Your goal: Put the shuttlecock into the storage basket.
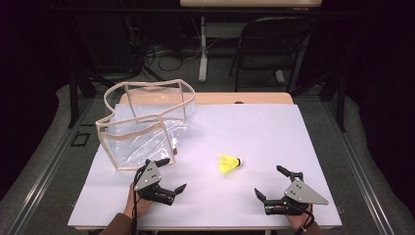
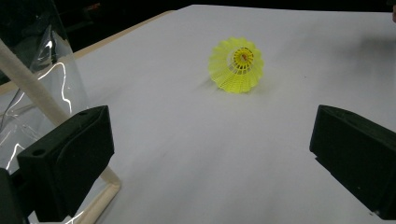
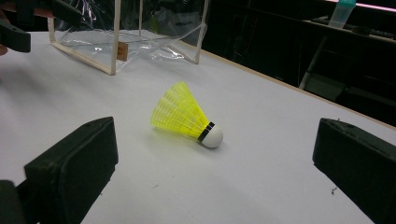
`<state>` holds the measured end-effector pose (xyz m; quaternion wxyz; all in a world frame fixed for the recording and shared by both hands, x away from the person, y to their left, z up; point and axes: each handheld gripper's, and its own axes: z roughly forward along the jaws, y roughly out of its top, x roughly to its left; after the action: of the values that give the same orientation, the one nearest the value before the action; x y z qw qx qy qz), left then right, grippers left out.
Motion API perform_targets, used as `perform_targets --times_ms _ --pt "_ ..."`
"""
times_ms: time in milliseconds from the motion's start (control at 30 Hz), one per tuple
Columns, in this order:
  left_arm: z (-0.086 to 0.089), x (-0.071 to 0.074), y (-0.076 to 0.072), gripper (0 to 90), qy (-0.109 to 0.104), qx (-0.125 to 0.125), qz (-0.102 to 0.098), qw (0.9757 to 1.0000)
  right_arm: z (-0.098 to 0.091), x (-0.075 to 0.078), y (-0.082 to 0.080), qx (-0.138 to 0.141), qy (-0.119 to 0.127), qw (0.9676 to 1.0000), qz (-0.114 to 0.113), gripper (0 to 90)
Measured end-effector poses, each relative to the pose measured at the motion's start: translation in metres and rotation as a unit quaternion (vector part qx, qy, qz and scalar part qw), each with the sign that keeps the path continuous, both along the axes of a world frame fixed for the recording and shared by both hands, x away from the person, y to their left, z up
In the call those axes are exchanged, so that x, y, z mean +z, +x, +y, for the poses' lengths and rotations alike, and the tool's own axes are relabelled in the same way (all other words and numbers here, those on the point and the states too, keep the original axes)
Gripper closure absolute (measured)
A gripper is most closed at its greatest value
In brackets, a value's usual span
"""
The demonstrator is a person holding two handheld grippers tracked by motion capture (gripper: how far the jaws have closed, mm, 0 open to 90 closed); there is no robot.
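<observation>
A yellow shuttlecock (image 1: 229, 164) with a white cork tip lies on its side on the white mat (image 1: 254, 122), between my two grippers and slightly beyond them. A clear plastic bag (image 1: 147, 122) with beige trim stands open at the mat's left. My left gripper (image 1: 175, 174) is open and empty by the bag's near corner; in its own view the shuttlecock (image 2: 236, 65) lies ahead and the bag (image 2: 42, 93) is at the left. My right gripper (image 1: 269, 181) is open and empty too, with the shuttlecock (image 3: 187, 116) ahead between its jaws and the bag (image 3: 135, 28) farther off.
The mat covers a wooden table (image 1: 215, 98) whose edge shows at the back. A dark folding chair (image 1: 271, 44) and a white table leg (image 1: 202, 49) stand behind it. A bottle (image 3: 343, 14) sits on a far dark surface.
</observation>
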<state>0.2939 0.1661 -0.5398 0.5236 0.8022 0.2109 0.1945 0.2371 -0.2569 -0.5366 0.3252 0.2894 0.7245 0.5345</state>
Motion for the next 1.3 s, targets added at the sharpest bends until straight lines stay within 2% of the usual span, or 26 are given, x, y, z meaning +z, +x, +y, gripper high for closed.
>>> perform_targets --times_ms 667,933,1300 --pt "-0.019 0.009 0.01 0.0 0.0 -0.015 0.003 0.9999 -0.001 -0.001 0.001 0.0 0.003 1.0 0.005 0.0" --pt "-0.028 0.012 0.014 0.0 0.007 -0.015 0.005 0.9999 -0.001 -0.001 0.001 0.0 0.002 1.0 0.005 0.0" --pt "-0.047 0.014 0.019 0.0 0.016 -0.028 0.009 0.9994 -0.001 -0.001 0.002 0.0 0.001 1.0 0.008 0.0"
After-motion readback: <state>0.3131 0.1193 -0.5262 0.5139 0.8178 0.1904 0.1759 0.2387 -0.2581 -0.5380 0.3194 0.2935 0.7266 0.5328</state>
